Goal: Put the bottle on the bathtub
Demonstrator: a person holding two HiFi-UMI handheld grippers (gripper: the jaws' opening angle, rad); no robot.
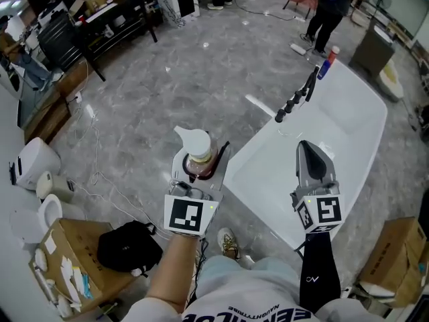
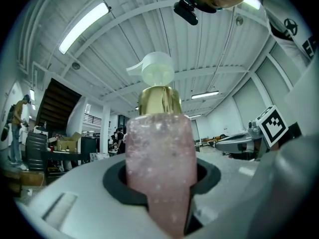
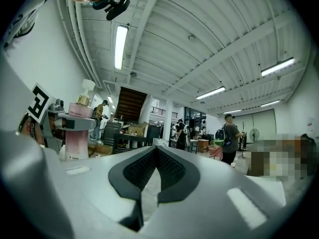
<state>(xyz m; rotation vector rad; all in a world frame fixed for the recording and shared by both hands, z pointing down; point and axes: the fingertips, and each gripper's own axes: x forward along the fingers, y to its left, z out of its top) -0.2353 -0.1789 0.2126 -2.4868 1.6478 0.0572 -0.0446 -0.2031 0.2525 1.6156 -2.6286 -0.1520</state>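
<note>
Head view: left gripper (image 1: 200,172) clamps the upright bottle (image 1: 199,158), bathtub (image 1: 352,116) just to its right. Right gripper (image 1: 307,146) hangs over it, closed, empty.

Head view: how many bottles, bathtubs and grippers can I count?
bottles: 2, pink pump bottle, blue bottle
bathtub: 1
grippers: 2, left gripper, right gripper
total: 5
</note>
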